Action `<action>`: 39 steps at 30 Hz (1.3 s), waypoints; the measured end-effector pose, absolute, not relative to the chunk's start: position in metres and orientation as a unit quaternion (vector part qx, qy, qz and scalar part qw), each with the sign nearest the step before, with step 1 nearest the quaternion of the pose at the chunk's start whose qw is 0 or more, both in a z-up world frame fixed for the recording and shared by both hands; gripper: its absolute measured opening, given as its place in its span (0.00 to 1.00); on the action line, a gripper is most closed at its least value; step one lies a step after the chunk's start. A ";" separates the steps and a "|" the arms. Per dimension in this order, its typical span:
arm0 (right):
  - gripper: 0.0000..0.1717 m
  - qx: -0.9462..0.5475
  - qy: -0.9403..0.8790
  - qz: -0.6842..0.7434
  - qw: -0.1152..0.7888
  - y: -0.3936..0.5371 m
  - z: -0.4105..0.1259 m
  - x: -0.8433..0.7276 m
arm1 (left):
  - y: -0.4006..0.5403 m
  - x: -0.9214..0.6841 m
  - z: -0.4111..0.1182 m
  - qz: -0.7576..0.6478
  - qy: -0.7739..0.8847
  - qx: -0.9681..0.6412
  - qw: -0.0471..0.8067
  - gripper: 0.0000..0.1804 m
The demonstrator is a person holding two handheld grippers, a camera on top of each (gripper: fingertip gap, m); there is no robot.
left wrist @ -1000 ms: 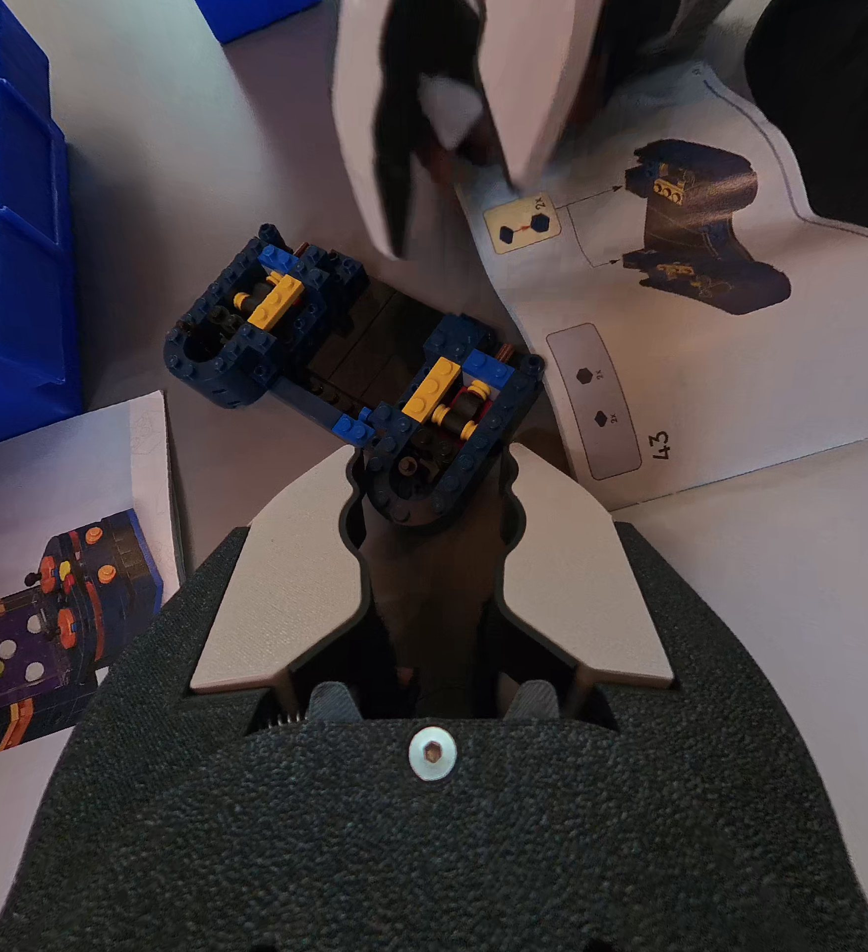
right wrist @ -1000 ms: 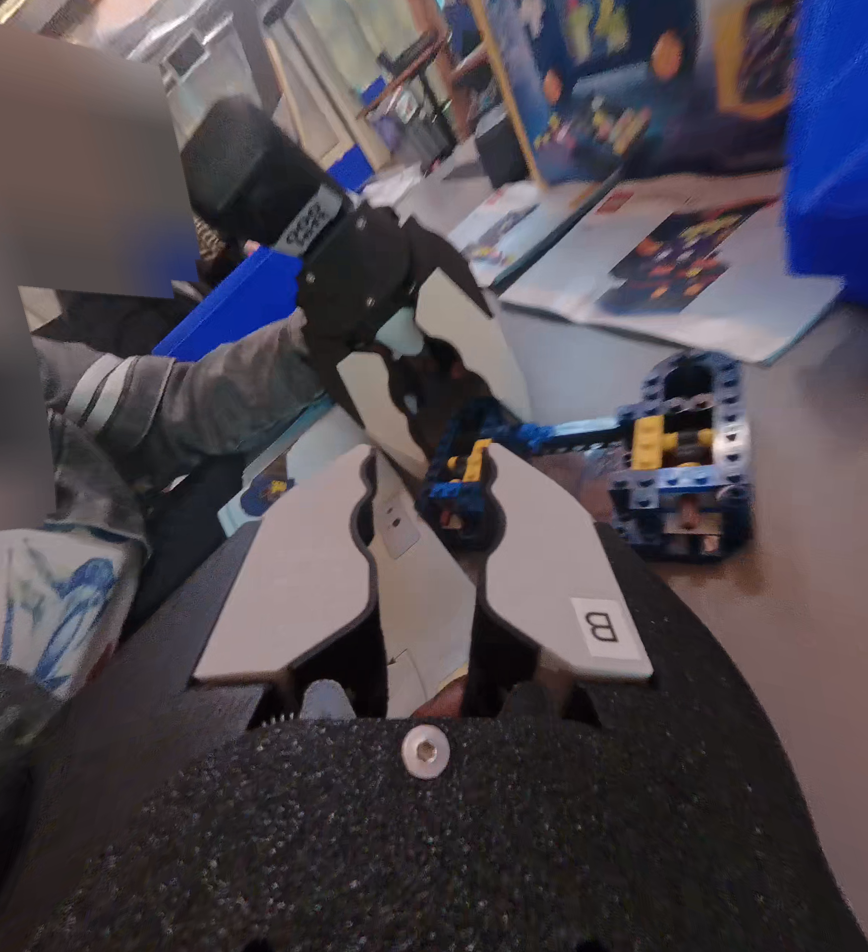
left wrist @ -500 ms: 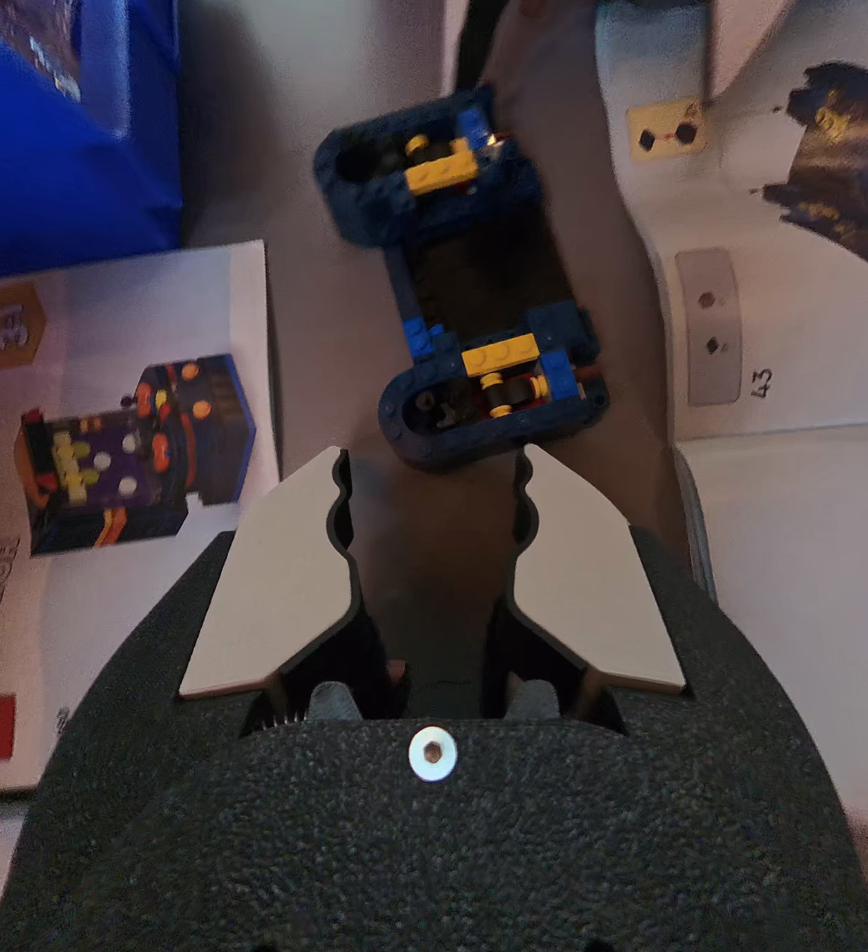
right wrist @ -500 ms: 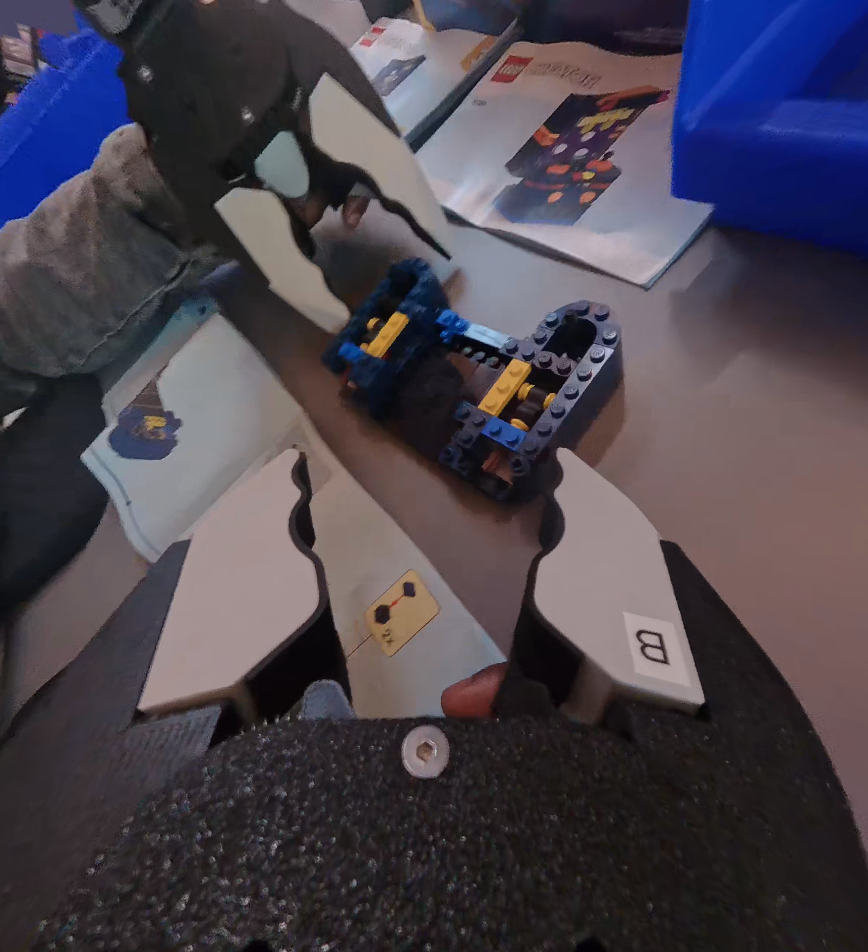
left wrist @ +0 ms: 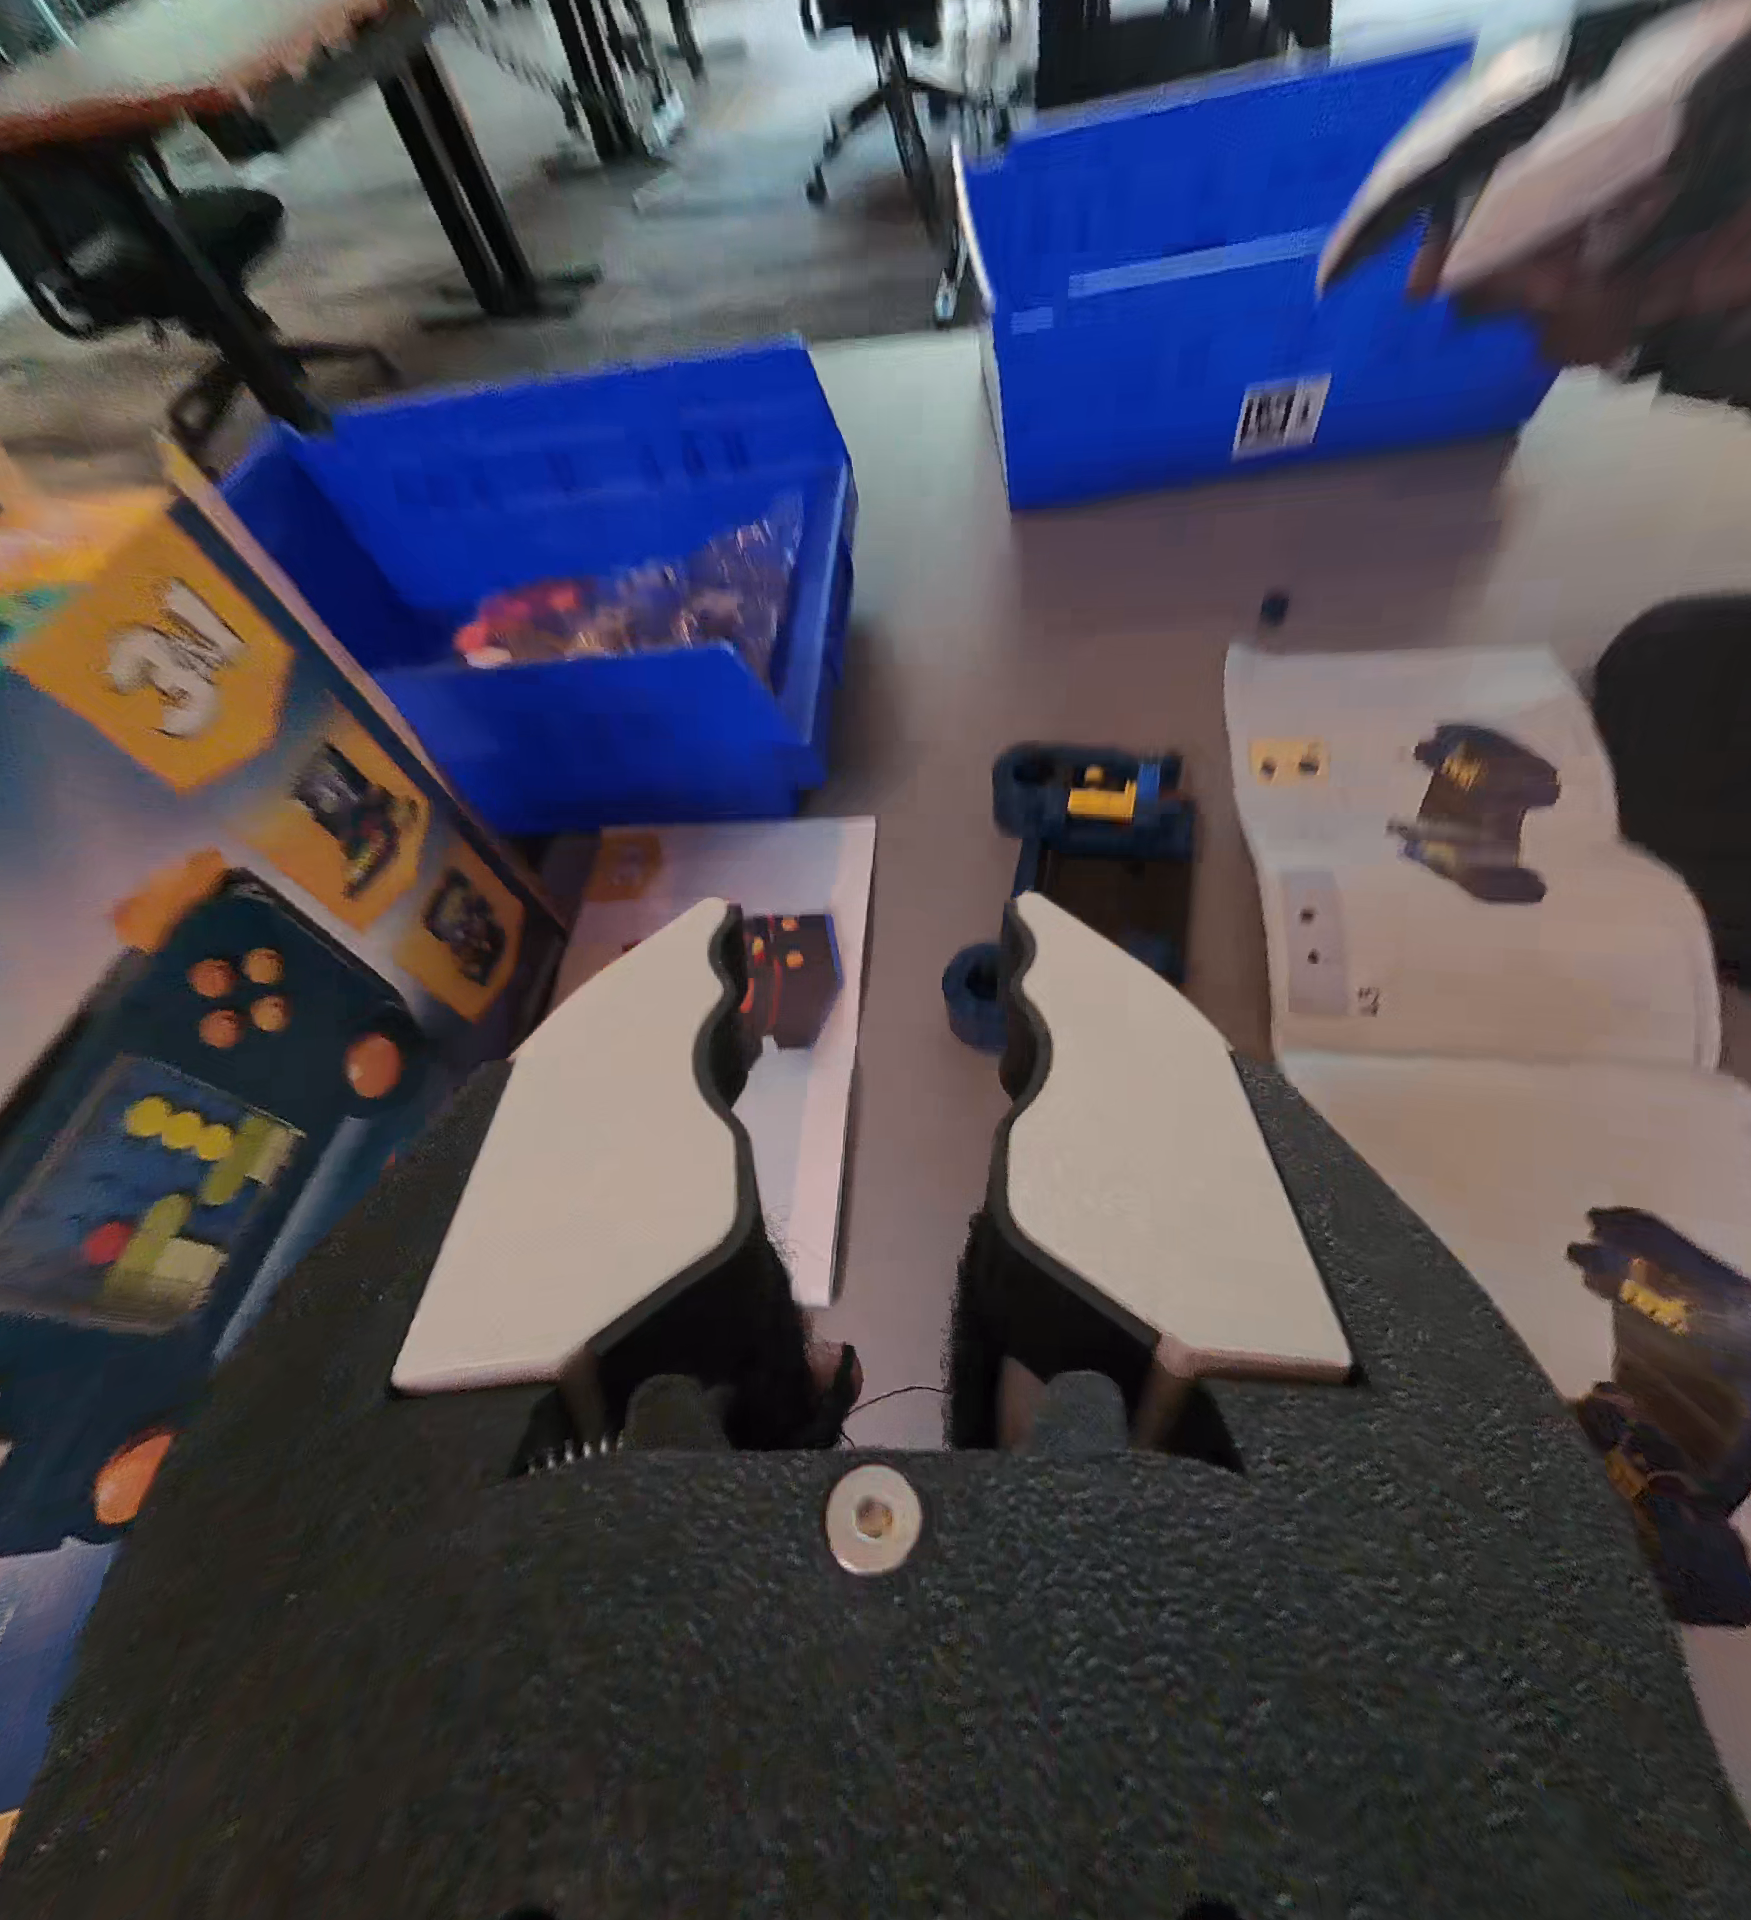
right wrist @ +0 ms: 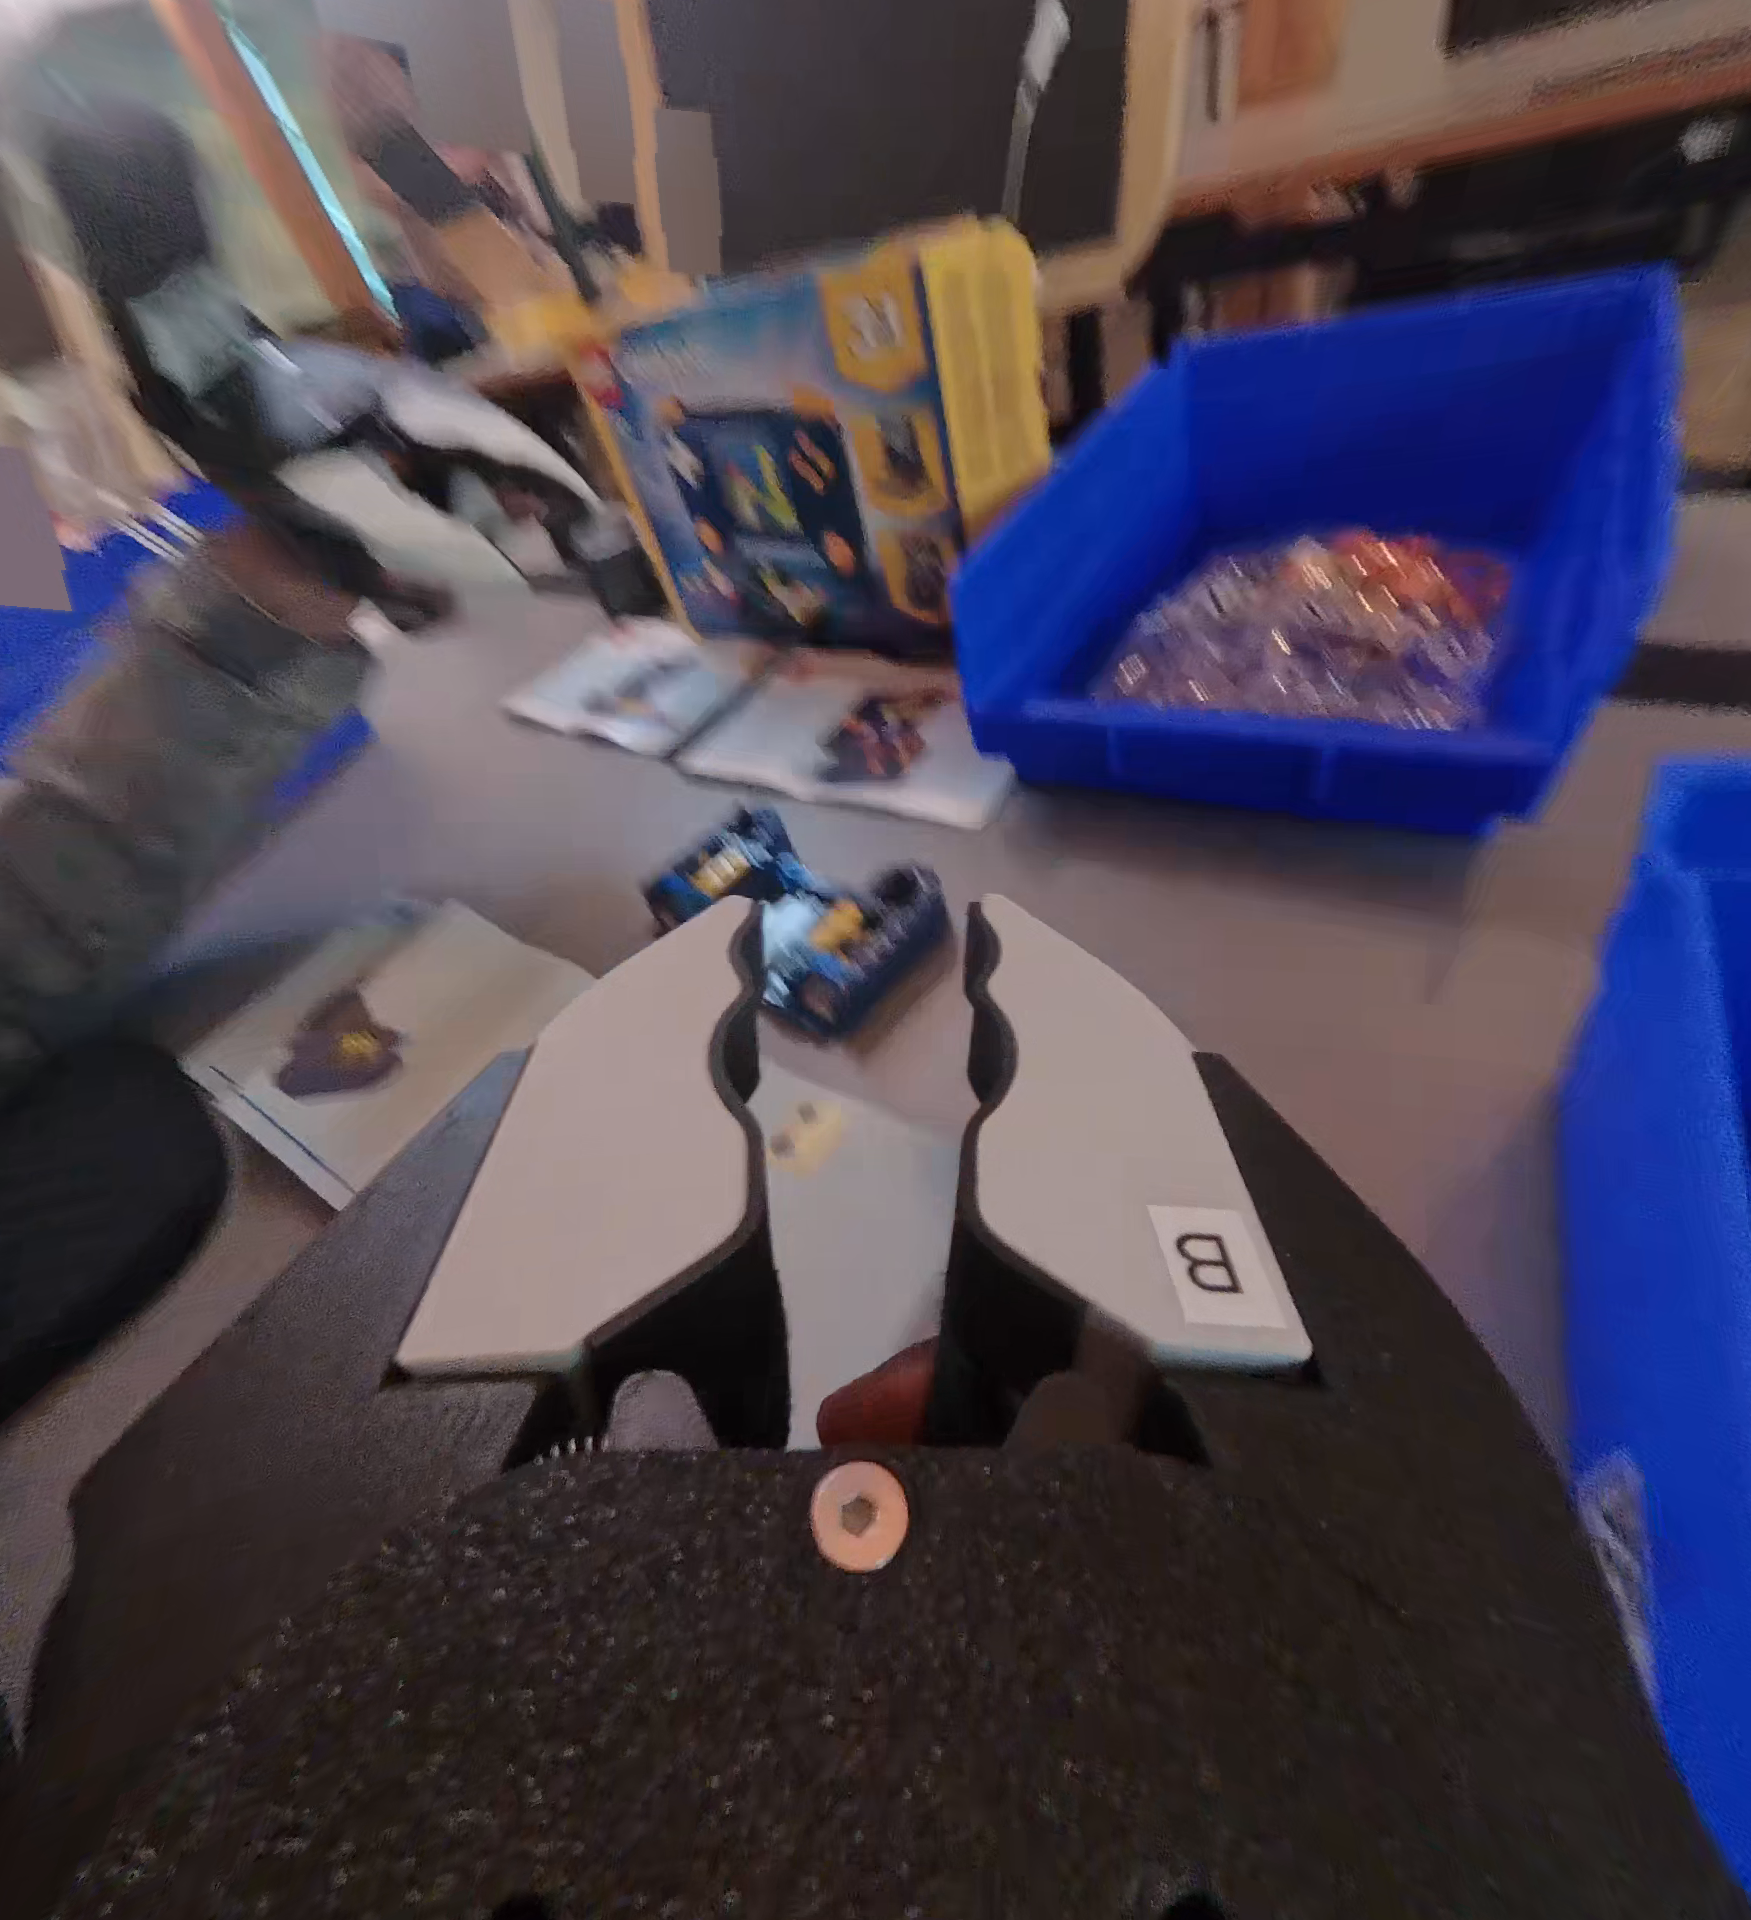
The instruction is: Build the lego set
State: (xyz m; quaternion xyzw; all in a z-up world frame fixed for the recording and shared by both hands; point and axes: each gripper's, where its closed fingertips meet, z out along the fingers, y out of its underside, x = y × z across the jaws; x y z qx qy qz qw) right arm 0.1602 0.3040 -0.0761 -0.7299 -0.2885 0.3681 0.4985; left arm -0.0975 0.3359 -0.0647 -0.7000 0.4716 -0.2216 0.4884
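Grey surface [left wrist: 933,582] carries every item in view, and both views are blurred. Largest on it are two blue bins: one holding clear bags of small coloured pieces [right wrist: 1307,540], the other [left wrist: 1255,301] standing farther back beside it. A printed cardboard box [right wrist: 829,457] stands upright next to the filled bin, with a closed booklet [left wrist: 746,935] lying flat at its foot. An open instruction booklet [left wrist: 1463,862] lies on the other side of the build. Between the two booklets rests a dark blue brick assembly with yellow parts [left wrist: 1099,821], flat on the surface and untouched. The left tongs [left wrist: 866,966] hang above the surface, parted, nothing between the pads; the right-hand finger [left wrist: 1110,1049] overlaps the near end of the assembly in the view but sits above it, apart. The right tongs [right wrist: 855,966] are likewise parted and bare, raised, with the assembly seen beyond the tips, not between them. Judgement: neither tool is engaged; both stand off from the assembly. Any grip on it would call for a descent and a spread wide enough to span one of its looped ends. A small dark loose piece [left wrist: 1271,603] lies near the rear bin.
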 end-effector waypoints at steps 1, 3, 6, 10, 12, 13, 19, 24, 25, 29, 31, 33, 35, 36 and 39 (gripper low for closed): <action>0.18 -0.760 -0.294 0.328 0.477 0.303 -0.094 0.170 | 0.333 -0.099 -0.050 -0.235 0.459 -0.691 0.507 0.25; 0.14 -0.810 -0.318 0.245 0.426 0.300 -0.135 0.187 | 0.324 -0.098 -0.029 -0.261 0.448 -0.669 0.532 0.24; 0.11 -0.837 -0.373 0.161 0.366 0.297 -0.177 0.198 | 0.310 -0.088 -0.020 -0.287 0.465 -0.649 0.529 0.23; 0.10 -0.833 -0.431 0.110 0.329 0.302 -0.196 0.197 | 0.303 -0.072 -0.044 -0.287 0.502 -0.661 0.479 0.24; 0.08 -0.831 -0.441 0.115 0.320 0.305 -0.198 0.194 | 0.301 -0.067 -0.058 -0.286 0.517 -0.670 0.449 0.24; 0.08 -0.829 -0.446 0.120 0.316 0.305 -0.198 0.192 | 0.300 -0.065 -0.063 -0.286 0.522 -0.673 0.438 0.24; 0.07 -0.823 -0.467 0.124 0.299 0.307 -0.204 0.189 | 0.297 -0.057 -0.080 -0.292 0.538 -0.679 0.406 0.25; 0.04 -0.819 -0.473 0.131 0.296 0.308 -0.207 0.187 | 0.296 -0.050 -0.097 -0.291 0.548 -0.686 0.379 0.25; 0.04 -0.819 -0.473 0.132 0.296 0.308 -0.207 0.187 | 0.295 -0.047 -0.101 -0.289 0.552 -0.688 0.372 0.25; 0.04 -0.811 -0.466 0.154 0.318 0.309 -0.196 0.181 | 0.288 -0.034 -0.123 -0.279 0.578 -0.689 0.336 0.26; 0.04 -0.800 -0.464 0.173 0.339 0.310 -0.183 0.173 | 0.286 -0.028 -0.131 -0.280 0.586 -0.687 0.326 0.26; 0.04 -0.771 -0.481 0.209 0.361 0.306 -0.166 0.155 | 0.283 -0.020 -0.138 -0.286 0.589 -0.685 0.318 0.24; 0.04 -0.722 -0.521 0.243 0.384 0.299 -0.148 0.128 | 0.280 -0.011 -0.145 -0.290 0.594 -0.683 0.311 0.22; 0.04 -0.695 -0.546 0.250 0.395 0.295 -0.142 0.114 | 0.279 -0.006 -0.150 -0.291 0.597 -0.681 0.309 0.20; 0.04 -0.631 -0.616 0.247 0.401 0.290 -0.139 0.077 | 0.276 0.013 -0.160 -0.286 0.599 -0.678 0.317 0.12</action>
